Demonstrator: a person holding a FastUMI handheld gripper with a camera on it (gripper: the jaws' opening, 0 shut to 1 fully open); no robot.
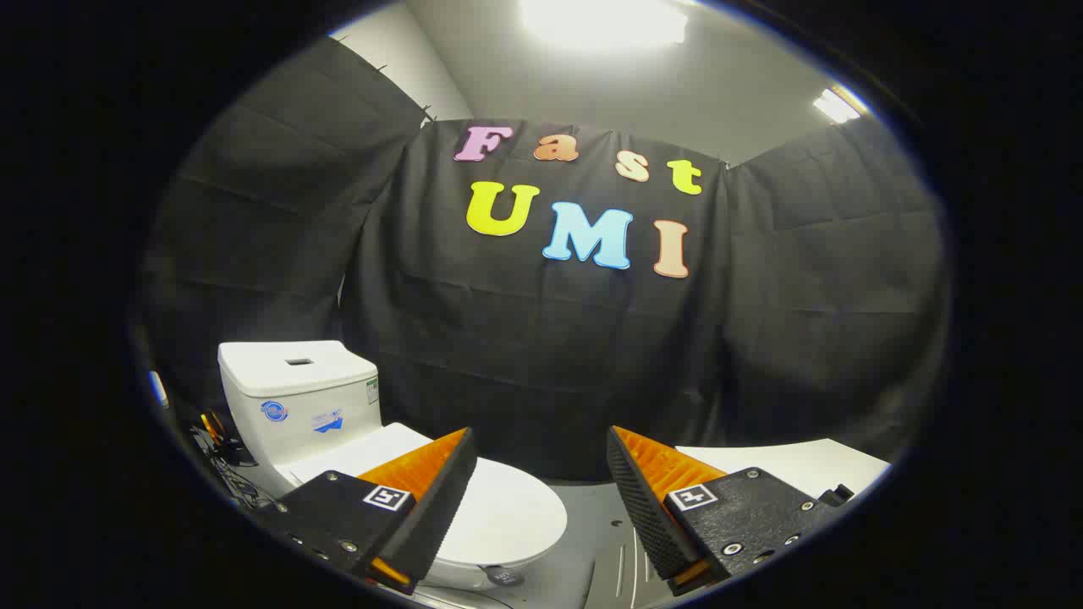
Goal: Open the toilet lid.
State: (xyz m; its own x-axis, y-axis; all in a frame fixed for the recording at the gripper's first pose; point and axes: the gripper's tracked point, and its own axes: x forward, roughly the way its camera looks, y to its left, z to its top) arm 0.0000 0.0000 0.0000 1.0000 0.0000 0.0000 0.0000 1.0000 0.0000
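Claw: the gripper (539, 474) has its fingers spread wide apart, nothing between them, held above and short of the bowl.
Left finger: its tip overlaps the near part of the toilet lid (499, 507) in the view; whether it touches cannot be told, and it looks to hover.
Right finger: off to the side of the toilet, above the grey floor (592, 541).
Lid position: down flat on the seat, closed, running from the tank (296, 397) forward to a rounded front edge.
Lid handling: likely a stiff, smooth moulded shell, fairly light, glossy and so slippery under the pads; it should swing on hinges at the tank end rather than lift free.
Where to take hold: my judgement is the front lip, farthest from the hinges, one finger hooked under the rim or both pinching the edge.
Risk: pads sliding off the slick rim, or catching the seat along with the lid.
Beyond: a white surface (787, 465) lies right of the toilet, before the black cloth wall (525, 355).
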